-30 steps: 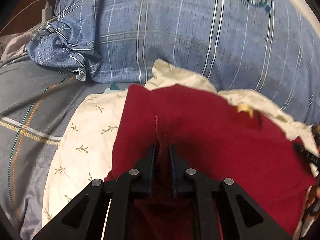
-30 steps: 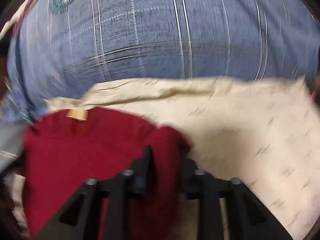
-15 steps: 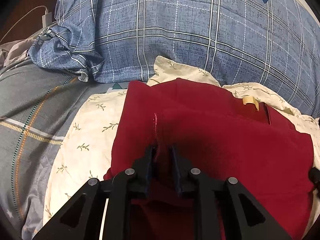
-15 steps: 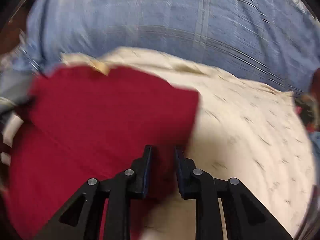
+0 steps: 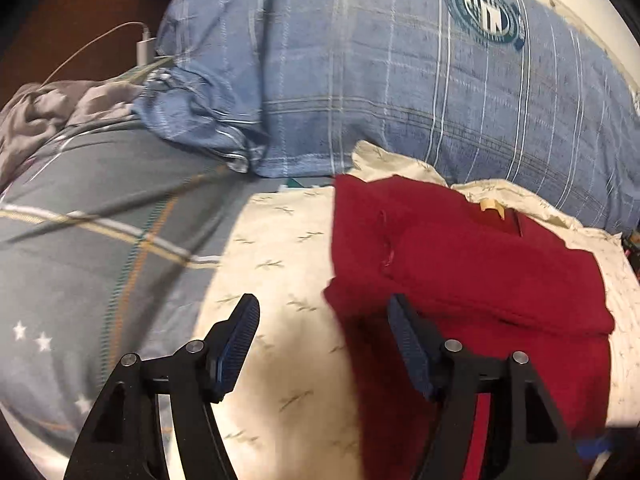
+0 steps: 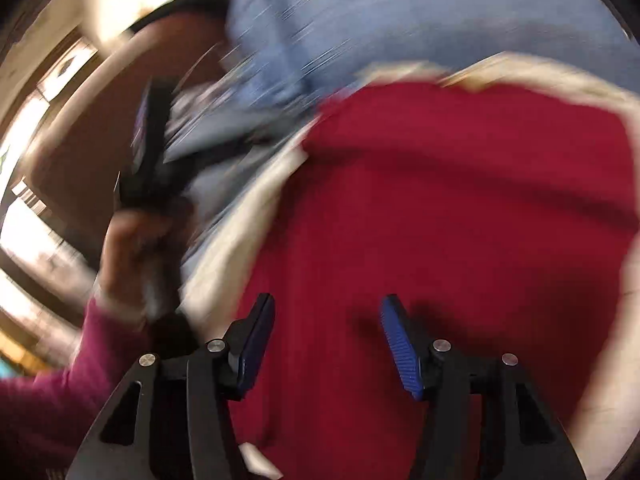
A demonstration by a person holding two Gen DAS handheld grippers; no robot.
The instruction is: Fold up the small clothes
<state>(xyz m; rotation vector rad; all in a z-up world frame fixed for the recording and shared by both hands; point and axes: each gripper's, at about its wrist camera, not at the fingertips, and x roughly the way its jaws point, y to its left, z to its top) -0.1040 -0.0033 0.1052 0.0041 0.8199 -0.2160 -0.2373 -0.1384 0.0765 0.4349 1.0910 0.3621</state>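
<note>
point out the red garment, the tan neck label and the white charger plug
red garment [image 5: 480,272], left wrist view, middle of the folded top layer
tan neck label [image 5: 491,205], left wrist view, its centre
white charger plug [image 5: 143,49], left wrist view, its body

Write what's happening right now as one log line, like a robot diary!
phase: release after fold | left gripper: open, jaws just opening, empty | right gripper: open, jaws just opening, empty | red garment: folded on cream floral cloth

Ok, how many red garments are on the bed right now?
1. The red garment lies folded on the cream cloth, in front of the blue pillow. Others may lie out of view.
</note>
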